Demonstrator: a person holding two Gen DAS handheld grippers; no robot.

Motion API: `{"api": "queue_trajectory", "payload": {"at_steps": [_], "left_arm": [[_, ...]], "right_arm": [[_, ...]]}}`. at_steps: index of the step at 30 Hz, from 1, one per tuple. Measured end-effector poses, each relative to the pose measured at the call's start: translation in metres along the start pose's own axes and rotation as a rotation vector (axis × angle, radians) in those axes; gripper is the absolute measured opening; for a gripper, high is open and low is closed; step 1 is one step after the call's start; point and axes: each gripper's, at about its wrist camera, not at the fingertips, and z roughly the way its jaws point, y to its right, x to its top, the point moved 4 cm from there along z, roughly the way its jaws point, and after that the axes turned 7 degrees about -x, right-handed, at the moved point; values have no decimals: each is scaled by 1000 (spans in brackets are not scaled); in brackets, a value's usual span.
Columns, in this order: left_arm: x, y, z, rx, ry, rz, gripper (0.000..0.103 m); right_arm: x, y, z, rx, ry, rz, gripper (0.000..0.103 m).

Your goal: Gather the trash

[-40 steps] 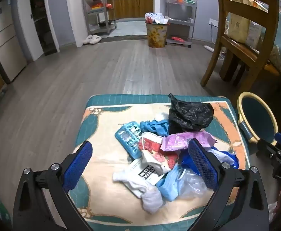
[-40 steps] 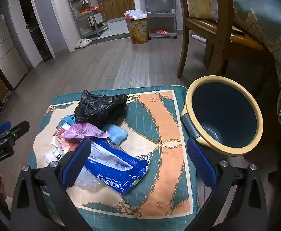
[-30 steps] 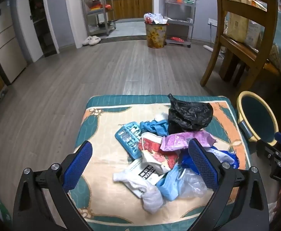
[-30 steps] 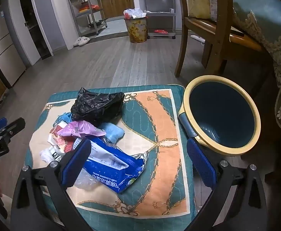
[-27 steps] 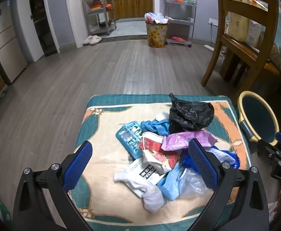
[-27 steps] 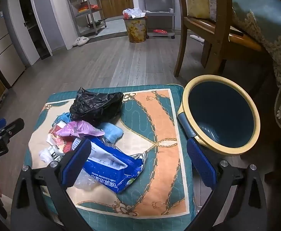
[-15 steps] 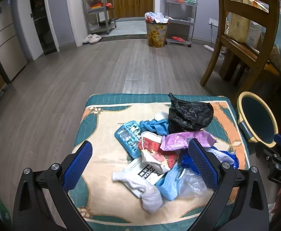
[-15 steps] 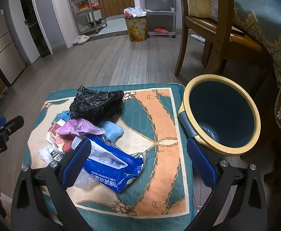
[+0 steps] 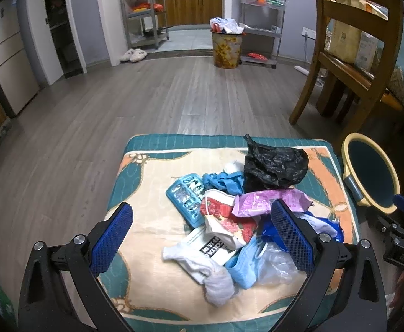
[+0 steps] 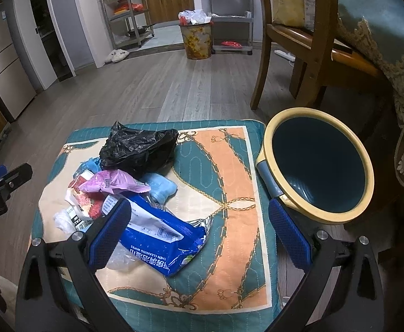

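A pile of trash lies on a teal and orange cushion [image 9: 146, 221] [image 10: 229, 166]: a black plastic bag [image 9: 273, 166] [image 10: 138, 149], a purple wrapper [image 9: 268, 199] [image 10: 113, 181], a blue wipes pack [image 10: 157, 235], a teal blister tray [image 9: 186, 199], a white sock [image 9: 202, 265] and a red-flowered packet [image 9: 226, 218]. A yellow-rimmed blue bin [image 9: 370, 171] [image 10: 318, 166] stands right of the cushion. My left gripper [image 9: 202, 238] is open above the pile's near side. My right gripper [image 10: 199, 229] is open, its left finger over the wipes pack.
A wooden chair [image 9: 351, 55] [image 10: 298, 41] stands beyond the bin beside a draped table [image 10: 390, 27]. A full patterned trash can [image 9: 226, 47] and metal shelves [image 9: 260, 16] stand far across the wooden floor. A fridge [image 9: 5, 55] is at the left.
Both grippers have drifted only slightly; the view of the cushion and pile is nearly the same. Nothing was taken hold of.
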Motion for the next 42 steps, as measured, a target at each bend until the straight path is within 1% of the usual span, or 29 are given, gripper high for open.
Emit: {"api": "queue_trajectory", "payload": {"at_steps": [13, 22, 27, 42], "left_arm": [[2, -1, -1, 2, 1, 1, 99], [4, 2, -2, 3, 8, 21, 99], [4, -1, -1, 6, 7, 8, 99], [2, 1, 1, 7, 1, 17, 99]], "right_arm": [[1, 3, 0, -7, 4, 1, 97], [1, 4, 1, -13, 3, 1, 97], [2, 6, 2, -17, 3, 1, 97], [0, 5, 3, -26, -9, 7, 97]]}}
